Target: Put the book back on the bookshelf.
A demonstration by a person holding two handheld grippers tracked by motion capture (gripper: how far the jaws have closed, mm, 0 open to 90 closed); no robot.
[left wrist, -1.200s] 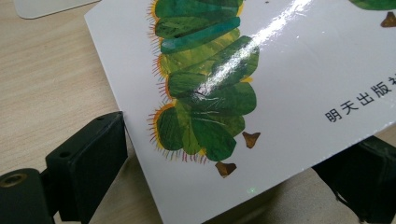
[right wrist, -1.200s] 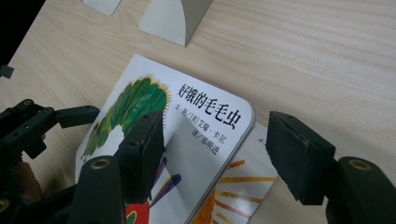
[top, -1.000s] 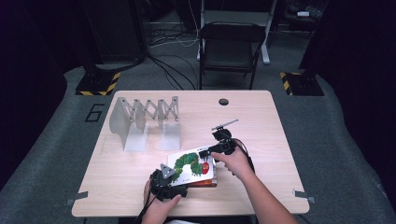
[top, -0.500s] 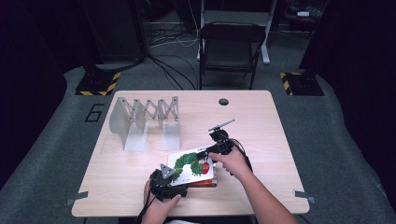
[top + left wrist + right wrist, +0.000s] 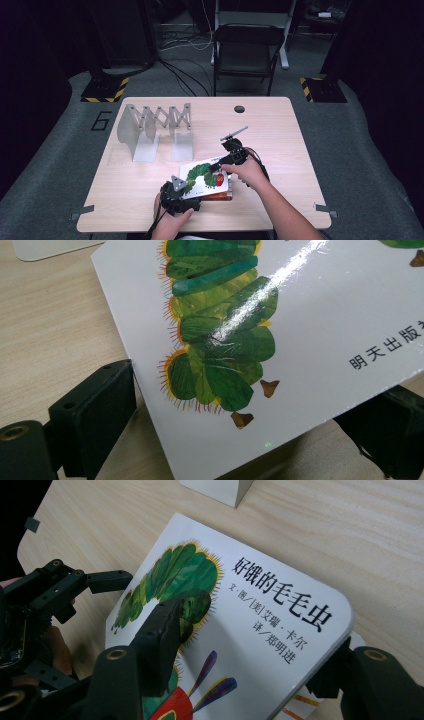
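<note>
The picture book (image 5: 205, 176) has a glossy white cover with rounded corners, a green caterpillar with a red head across it, and black Chinese characters by one edge. It lies flat on top of a second book (image 5: 220, 196), whose reddish edge shows beneath it, at the near side of the tabletop (image 5: 280, 140), a little nearer than the folding metal book rack (image 5: 155, 130) and well apart from it.

The left tool (image 5: 192, 189) stands at the near corner of the picture book. In the left gripper view its two black jaws sit at either side of that corner (image 5: 280, 340), one at the cover's edge and the other under the raised corner; whether the pads press the book I cannot tell.

The right tool (image 5: 216, 164) reaches over the far right part of the cover. Its jaws stand apart and have just been closing, with the cover's corner (image 5: 260, 630) between them: one jaw lies over the caterpillar, the other beside the right edge. A firm grip is not visible.

The book's long axis runs diagonally, from the near left corner toward the far right, pointing past the right end of the rack.
</note>
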